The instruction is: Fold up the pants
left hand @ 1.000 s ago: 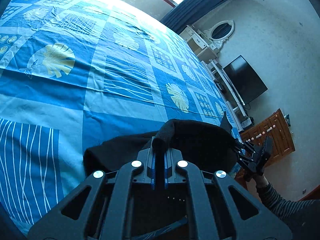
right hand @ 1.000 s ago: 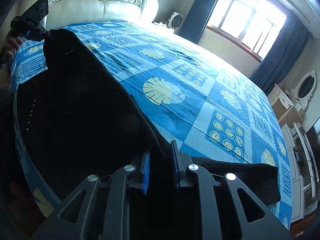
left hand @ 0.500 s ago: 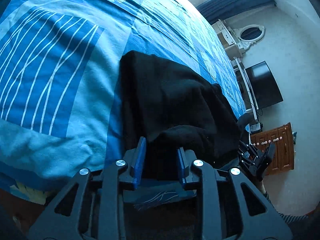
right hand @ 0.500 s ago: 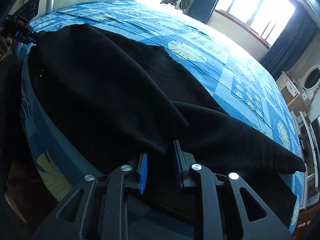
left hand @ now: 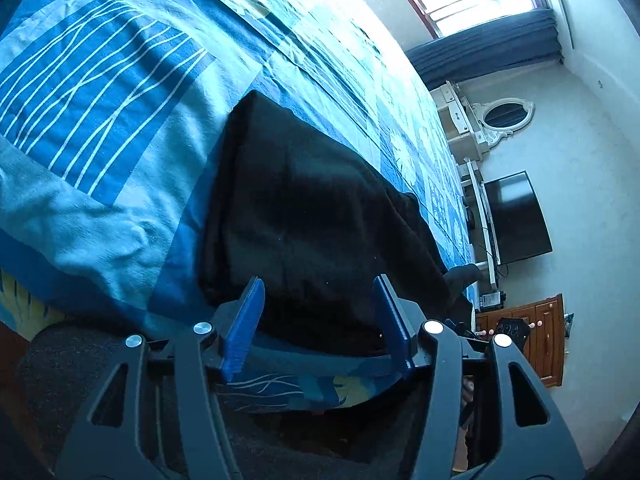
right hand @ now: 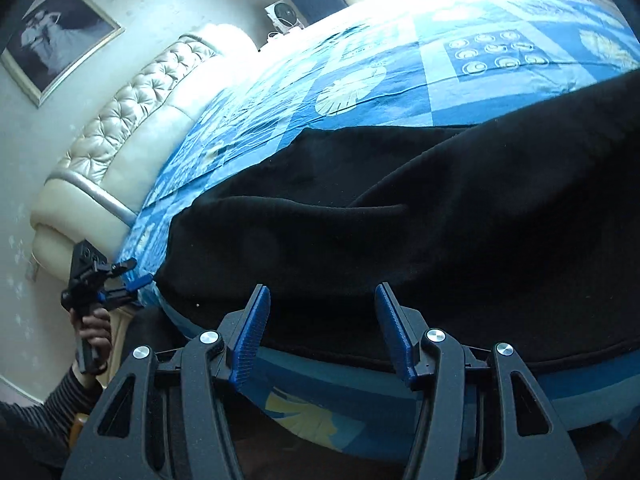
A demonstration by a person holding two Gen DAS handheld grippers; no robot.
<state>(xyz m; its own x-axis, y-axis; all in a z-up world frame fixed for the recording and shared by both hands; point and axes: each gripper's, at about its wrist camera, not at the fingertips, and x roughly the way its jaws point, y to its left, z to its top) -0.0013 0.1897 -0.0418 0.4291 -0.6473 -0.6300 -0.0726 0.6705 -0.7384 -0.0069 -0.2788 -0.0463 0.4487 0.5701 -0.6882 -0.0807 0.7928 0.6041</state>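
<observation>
Right wrist view first: a wide bed (right hand: 400, 80) under a blue patchwork spread. Laid lengthwise along its near edge, the pants (right hand: 400, 220), left end toward the padded headboard (right hand: 132, 120), right end running out of the picture.

Likely soft and light, with no stiffness at all. Bound to sag and drape wherever unsupported and, judging by the fuzzy nap, to cling a little to the spread rather than slide. Not fragile. Best taken by pinching through all layers at the near edge, one hold toward each end, for lifting the cloth as one sheet and not layer by layer.

Plain black, matt, thick-looking. Doubled over, with a long soft ridge across the middle. Squared-off and flat at the left end, as seen in the left wrist view.

Left claw (left hand: 318, 280) about half spread, just opened. Blue pads standing to either side of the cloth's near edge, pressing on nothing, holding nothing.

Right claw (right hand: 322, 287) the same: roughly half spread, just opened. Near edge of the black cloth lying loose between the pads, no grip on it.

Small at the left of the right wrist view, the left claw once more, carried by a hand (right hand: 94, 332) with a striped sleeve, just beside the left end of the pants.
</observation>
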